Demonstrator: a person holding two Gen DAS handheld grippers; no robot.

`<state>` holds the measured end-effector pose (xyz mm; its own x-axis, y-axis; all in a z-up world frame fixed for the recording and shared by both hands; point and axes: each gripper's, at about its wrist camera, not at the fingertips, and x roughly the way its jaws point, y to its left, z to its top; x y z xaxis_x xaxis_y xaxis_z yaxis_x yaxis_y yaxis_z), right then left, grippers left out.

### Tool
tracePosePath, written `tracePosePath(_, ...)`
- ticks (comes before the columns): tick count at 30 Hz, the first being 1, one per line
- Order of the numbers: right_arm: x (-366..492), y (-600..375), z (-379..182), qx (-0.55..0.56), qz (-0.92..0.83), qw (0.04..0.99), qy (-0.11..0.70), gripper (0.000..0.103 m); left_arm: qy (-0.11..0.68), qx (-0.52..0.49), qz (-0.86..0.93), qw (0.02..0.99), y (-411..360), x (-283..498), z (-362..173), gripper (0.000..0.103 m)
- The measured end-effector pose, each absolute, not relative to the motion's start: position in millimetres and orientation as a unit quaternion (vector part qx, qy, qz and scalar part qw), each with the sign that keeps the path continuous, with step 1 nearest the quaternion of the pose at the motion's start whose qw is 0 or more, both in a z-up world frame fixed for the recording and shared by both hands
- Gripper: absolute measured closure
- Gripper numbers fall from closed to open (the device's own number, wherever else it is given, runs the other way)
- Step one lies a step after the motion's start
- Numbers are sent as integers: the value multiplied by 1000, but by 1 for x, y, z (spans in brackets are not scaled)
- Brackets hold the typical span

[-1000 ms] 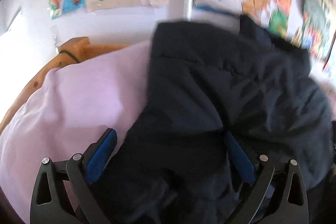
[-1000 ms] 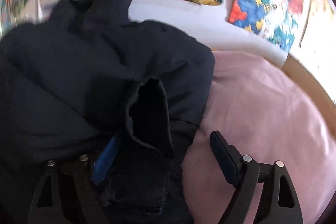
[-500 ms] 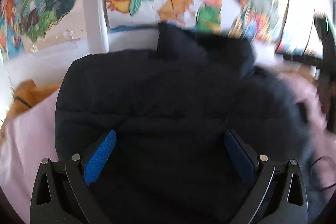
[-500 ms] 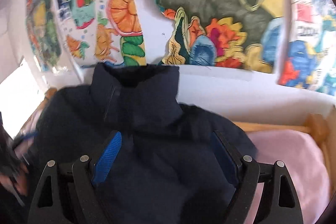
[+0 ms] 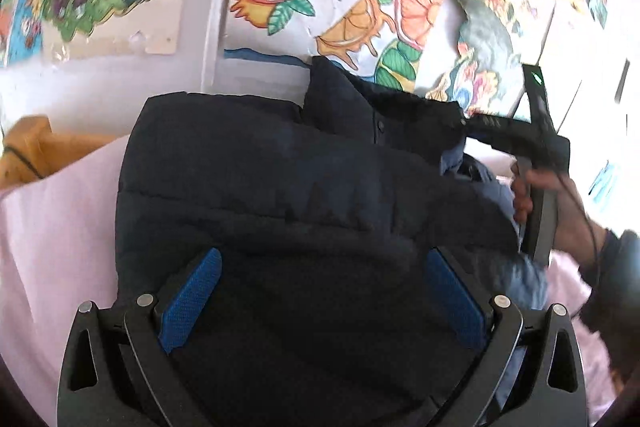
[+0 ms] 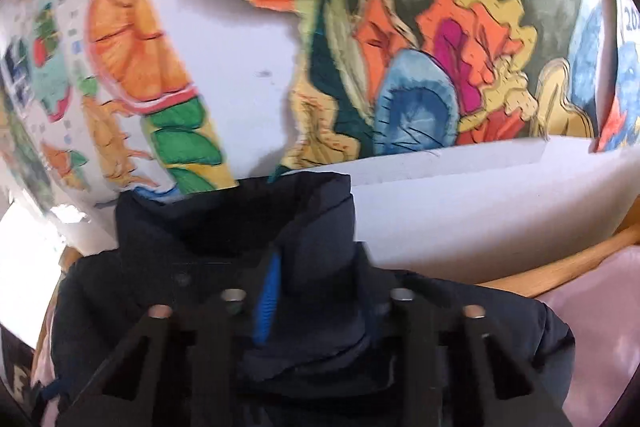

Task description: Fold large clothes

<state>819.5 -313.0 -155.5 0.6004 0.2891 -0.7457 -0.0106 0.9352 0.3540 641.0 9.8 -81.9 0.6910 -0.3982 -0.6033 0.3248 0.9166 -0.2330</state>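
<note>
Hand-held gripper (image 6: 316,291) pinching jacket (image 6: 224,267); pink bedsheet (image 6: 600,307).

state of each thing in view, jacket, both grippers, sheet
jacket: lying on the bed, collar standing up
left gripper: open above the jacket
right gripper: jaws just closed, shut on the jacket collar
pink sheet: spread under the jacket

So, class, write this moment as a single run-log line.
left gripper: open over dark navy padded jacket | right gripper: just closed on jacket collar | pink bedsheet underneath
</note>
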Motion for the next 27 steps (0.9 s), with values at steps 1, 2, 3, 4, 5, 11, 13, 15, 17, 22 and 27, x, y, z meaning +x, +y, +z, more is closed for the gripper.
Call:
tracePosePath(1, 811, -309, -149, 145, 96, 887, 427, 81, 340, -60, -199, 917, 11, 641, -81, 2)
tracePosePath(2, 800, -307, -143, 133, 107, 894, 415, 82, 340, -65, -201, 916, 12, 641, -79, 2)
tracePosePath(3, 787, -304, -135, 117, 120, 900, 402, 82, 339, -69, -205, 915, 15, 642, -76, 2)
tracePosePath(4, 775, -302, -128, 99, 128, 908, 387, 83, 338, -75, -210, 914, 16, 643, -75, 2)
tracePosePath(5, 759, -298, -120, 75, 138, 917, 368, 83, 335, -84, -217, 913, 18, 642, -73, 2)
tracePosePath(11, 669, -280, -97, -64, 177, 942, 279, 85, 309, -121, -252, 909, 40, 626, -55, 2)
tracePosePath(13, 645, -275, -92, -97, 184, 944, 255, 85, 300, -131, -260, 909, 46, 622, -50, 2)
tracePosePath(15, 624, -267, -91, -133, 187, 946, 229, 86, 290, -140, -268, 908, 53, 615, -44, 2)
tracePosePath(17, 603, -264, -89, -157, 193, 945, 214, 86, 284, -152, -276, 906, 58, 609, -39, 2)
tracePosePath(22, 554, -254, -102, -258, 188, 934, 158, 87, 271, -198, -299, 893, 71, 598, -25, 2)
tracePosePath(27, 512, -237, -127, -358, 173, 911, 109, 87, 266, -229, -306, 885, 77, 590, -7, 2)
